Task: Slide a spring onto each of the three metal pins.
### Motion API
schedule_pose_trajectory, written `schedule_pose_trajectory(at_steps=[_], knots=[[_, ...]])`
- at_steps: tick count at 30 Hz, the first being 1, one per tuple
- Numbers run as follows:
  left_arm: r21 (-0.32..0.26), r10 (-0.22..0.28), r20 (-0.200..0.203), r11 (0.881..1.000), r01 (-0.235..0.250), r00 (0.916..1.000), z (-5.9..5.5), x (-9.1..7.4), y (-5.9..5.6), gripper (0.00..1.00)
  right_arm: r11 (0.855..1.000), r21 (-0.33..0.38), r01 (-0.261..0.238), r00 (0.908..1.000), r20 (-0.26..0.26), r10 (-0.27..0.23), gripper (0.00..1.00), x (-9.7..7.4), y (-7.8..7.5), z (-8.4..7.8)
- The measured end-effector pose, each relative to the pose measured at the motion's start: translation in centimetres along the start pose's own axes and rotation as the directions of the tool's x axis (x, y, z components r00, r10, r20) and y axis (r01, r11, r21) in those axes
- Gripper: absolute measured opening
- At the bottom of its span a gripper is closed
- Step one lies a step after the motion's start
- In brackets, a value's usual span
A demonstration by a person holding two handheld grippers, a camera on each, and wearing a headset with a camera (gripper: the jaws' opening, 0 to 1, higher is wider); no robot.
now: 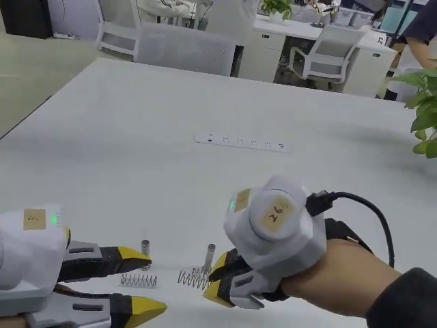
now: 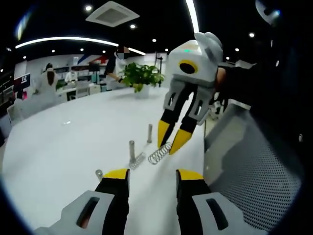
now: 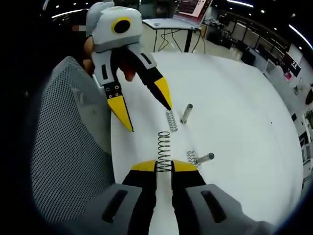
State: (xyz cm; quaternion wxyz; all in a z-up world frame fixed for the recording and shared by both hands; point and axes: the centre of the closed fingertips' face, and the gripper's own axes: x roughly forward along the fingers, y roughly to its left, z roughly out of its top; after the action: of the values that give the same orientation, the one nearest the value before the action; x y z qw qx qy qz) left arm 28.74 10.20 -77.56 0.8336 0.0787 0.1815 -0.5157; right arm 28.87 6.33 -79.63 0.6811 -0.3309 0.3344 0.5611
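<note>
At the counter [image 1: 205,102] edge, our right gripper [image 3: 165,167] fingers pinch a spring [image 3: 164,144] by its end; it may buckle missing the pin [image 1: 210,254]. Left gripper [image 2: 152,175] fingers gape wide.

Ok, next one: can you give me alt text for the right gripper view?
The right gripper is shut on the near end of a spring that points away across a white table. The open left gripper comes in from the upper left. Two metal pins sit beyond, a loose spring beside each.
</note>
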Motion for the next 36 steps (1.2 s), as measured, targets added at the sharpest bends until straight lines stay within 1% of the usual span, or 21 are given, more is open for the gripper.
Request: schedule_pose_trajectory(at_steps=[6,10,16,20,24,28,34,36], knots=[[0.010,-0.025,-0.009,1.000,0.025,0.9997,-0.1,0.6,-0.5,0.27,1.000,-0.015,-0.027,0.9996,0.008,0.027,0.08,0.2,0.7,0.3],[0.019,-0.046,-0.009,0.999,0.046,0.9989,0.0,1.0,-0.9,0.22,0.999,-0.028,-0.043,0.9990,0.008,0.043,0.08,0.3,1.1,0.4],[0.035,-0.089,-0.031,0.995,0.090,0.9955,-0.5,1.4,-1.7,0.16,0.995,-0.061,-0.076,0.9970,0.008,0.077,0.08,0.5,2.0,0.5],[0.037,-0.114,-0.031,0.993,0.115,0.9930,-0.6,1.5,-2.3,0.13,0.992,-0.079,-0.100,0.9950,0.001,0.100,0.08,0.5,2.6,0.3],[0.040,-0.137,-0.039,0.990,0.139,0.9898,-0.9,1.5,-2.8,0.09,0.990,-0.087,-0.110,0.9939,0.002,0.111,0.08,0.5,2.8,0.3],[0.043,-0.145,-0.044,0.988,0.147,0.9885,-1.1,1.5,-2.9,0.06,0.987,-0.104,-0.126,0.9920,-0.003,0.126,0.08,0.5,3.2,0.2],[0.050,-0.166,-0.054,0.984,0.169,0.9846,-1.4,1.6,-3.3,0.04,0.983,-0.125,-0.136,0.9905,-0.002,0.137,0.08,0.3,3.4,0.1],[0.052,-0.182,-0.059,0.981,0.185,0.9816,-1.5,1.6,-3.7,0.03,0.984,-0.119,-0.133,0.9909,0.005,0.135,0.08,0.3,3.2,0.1]])
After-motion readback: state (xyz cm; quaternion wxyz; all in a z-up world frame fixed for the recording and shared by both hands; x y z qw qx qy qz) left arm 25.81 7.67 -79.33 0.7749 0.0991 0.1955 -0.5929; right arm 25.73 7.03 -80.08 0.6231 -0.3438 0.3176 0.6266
